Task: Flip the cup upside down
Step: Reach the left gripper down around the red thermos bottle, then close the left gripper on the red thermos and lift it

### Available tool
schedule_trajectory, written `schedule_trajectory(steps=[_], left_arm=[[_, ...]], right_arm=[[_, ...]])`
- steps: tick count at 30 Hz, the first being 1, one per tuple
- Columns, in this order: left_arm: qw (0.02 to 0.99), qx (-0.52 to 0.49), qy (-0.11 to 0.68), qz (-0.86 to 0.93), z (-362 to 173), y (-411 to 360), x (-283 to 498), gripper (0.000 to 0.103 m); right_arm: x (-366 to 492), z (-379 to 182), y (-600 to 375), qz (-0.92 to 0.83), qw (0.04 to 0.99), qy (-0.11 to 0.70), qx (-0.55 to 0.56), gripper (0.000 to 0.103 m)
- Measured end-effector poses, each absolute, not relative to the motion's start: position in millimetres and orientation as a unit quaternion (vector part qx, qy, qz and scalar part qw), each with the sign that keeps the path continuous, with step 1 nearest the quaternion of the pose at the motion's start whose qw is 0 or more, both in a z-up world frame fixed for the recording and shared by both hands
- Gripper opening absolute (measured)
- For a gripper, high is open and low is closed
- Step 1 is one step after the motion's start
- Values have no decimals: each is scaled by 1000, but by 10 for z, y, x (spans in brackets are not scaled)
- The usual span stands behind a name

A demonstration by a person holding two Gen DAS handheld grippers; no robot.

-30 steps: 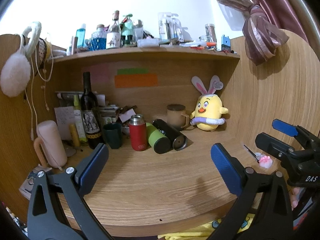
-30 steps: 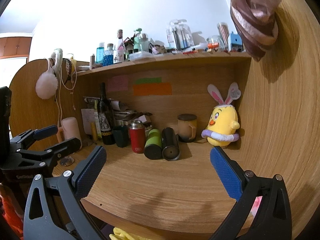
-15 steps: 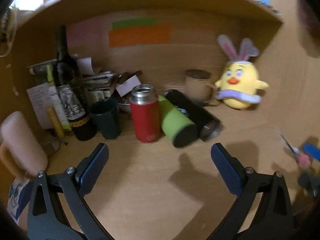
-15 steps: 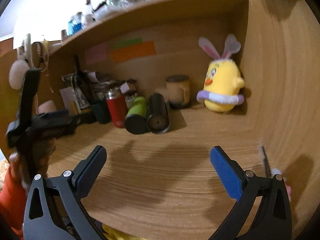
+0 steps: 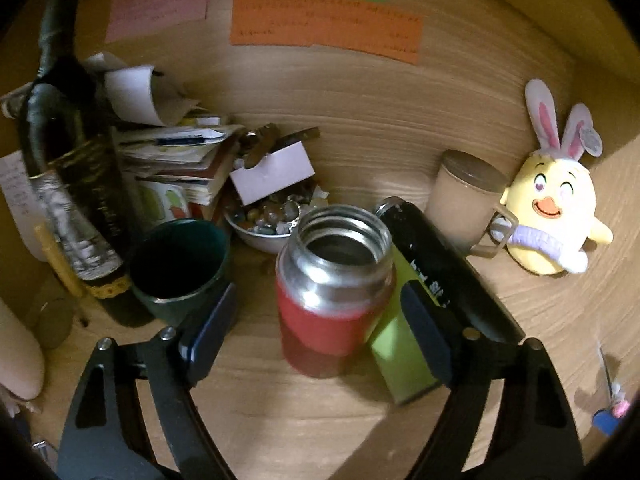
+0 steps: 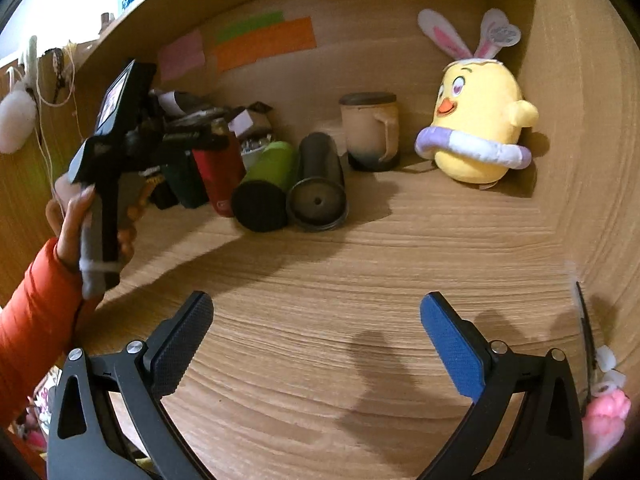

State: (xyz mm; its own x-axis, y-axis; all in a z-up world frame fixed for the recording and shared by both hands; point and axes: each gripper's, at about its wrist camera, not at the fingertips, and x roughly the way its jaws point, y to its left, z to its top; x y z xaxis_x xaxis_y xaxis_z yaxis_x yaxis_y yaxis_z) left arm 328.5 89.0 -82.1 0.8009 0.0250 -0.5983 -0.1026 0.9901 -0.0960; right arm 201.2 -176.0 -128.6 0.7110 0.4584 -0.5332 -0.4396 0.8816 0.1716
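A red cup with a steel neck (image 5: 324, 304) stands upright and open on the wooden desk. My left gripper (image 5: 316, 332) is open, with one finger on each side of the cup and not touching it. In the right wrist view the red cup (image 6: 218, 172) is partly hidden behind the left gripper body (image 6: 120, 128) held by a hand. My right gripper (image 6: 316, 340) is open and empty above bare desk, well in front of the cups.
A dark green cup (image 5: 180, 264) stands left of the red one. A green bottle (image 5: 400, 352) and a black bottle (image 5: 444, 272) lie on their sides to the right. A beige mug (image 5: 464, 204), yellow plush (image 5: 556, 212), wine bottle (image 5: 68, 184), bowl (image 5: 260, 236) and papers crowd the back.
My left gripper moved forward and down until its fingers straddle the red cup. My right gripper moved forward a little and stayed open.
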Motion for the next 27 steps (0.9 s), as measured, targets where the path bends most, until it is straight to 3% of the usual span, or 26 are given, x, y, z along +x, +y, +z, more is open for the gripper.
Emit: schedule_trajectory(steps=[5, 14, 27], left_arm=[[945, -60, 322, 23, -875, 853, 3417, 63], [948, -20, 315, 34, -820, 725, 3249, 61], [936, -35, 332, -115, -604, 425, 2013, 61]], right_arm=[[2083, -1346, -1742, 247, 919, 306, 19, 103], [2040, -1326, -1722, 254, 917, 306, 21, 103], [1660, -1278, -1596, 307, 908, 286, 12, 103]])
